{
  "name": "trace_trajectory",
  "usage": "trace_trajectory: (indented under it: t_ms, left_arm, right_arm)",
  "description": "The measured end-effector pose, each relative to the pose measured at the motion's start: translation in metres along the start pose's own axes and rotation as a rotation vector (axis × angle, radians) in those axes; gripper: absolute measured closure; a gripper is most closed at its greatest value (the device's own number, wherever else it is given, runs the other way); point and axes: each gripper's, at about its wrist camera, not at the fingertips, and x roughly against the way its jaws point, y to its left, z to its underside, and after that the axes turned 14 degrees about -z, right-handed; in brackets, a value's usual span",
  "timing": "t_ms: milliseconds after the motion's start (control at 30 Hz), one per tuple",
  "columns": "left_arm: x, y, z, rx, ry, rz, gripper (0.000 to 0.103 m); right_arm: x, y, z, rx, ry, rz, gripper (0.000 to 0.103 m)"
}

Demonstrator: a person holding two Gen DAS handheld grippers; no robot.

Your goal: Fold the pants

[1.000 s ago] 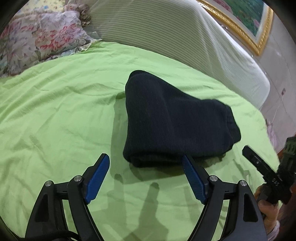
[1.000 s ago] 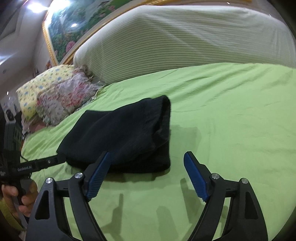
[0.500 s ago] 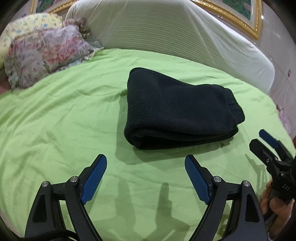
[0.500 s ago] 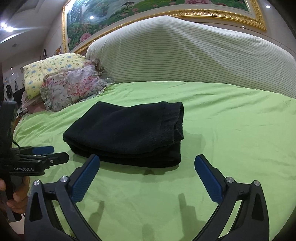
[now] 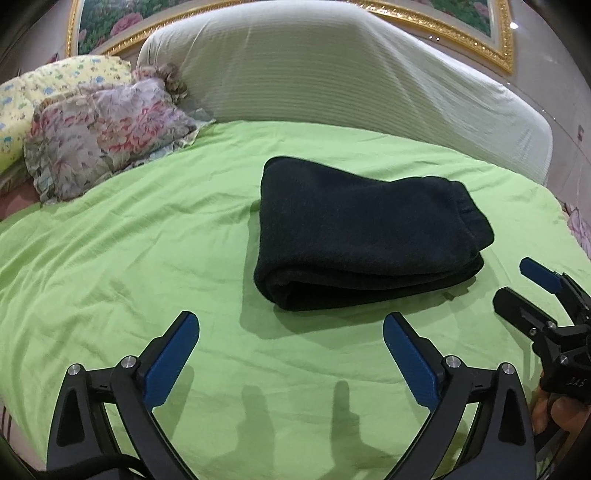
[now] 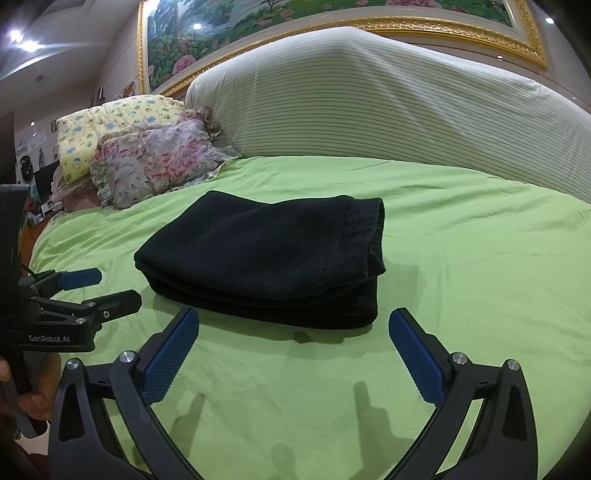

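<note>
The black pants (image 5: 365, 236) lie folded into a thick, layered bundle on the green bed sheet (image 5: 129, 258), near the middle of the bed. Neither tool touches them.

In the left wrist view the left tool (image 5: 291, 334) hangs just short of the bundle's near folded edge, its blue-padded fingers (image 5: 171, 360) spread wide with nothing between them. This view also catches the right tool (image 5: 517, 291) at the right edge, seen from the side, its jaws parted and empty, level with the cuffed end of the pants.

The right wrist view shows the same bundle (image 6: 269, 258) from the other end, with the stacked layers and the gathered cuff at the right plainly visible. The right tool (image 6: 293, 334) is wide open here, and the left tool (image 6: 110, 288) shows at the left edge, jaws apart.

A floral pillow (image 6: 155, 162) and a yellow pillow (image 6: 110, 125) sit at the head of the bed beside a striped cushion (image 6: 369, 103). A gold picture frame (image 6: 369, 26) hangs above.
</note>
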Motion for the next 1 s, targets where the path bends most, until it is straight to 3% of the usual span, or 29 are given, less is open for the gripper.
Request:
trace_trajectory:
  t_ms: [233,1000]
  left_arm:
    - [0.002,-0.005,0.003,-0.009,-0.037,-0.027,0.002]
    - [-0.008,-0.008,0.007,-0.016,-0.023,-0.06,0.001]
  right_arm:
    - [0.0,0.005,0.001,0.01,-0.005,0.005,0.0]
    - [-0.008,0.008,0.002,0.019,0.03,0.02,0.0]
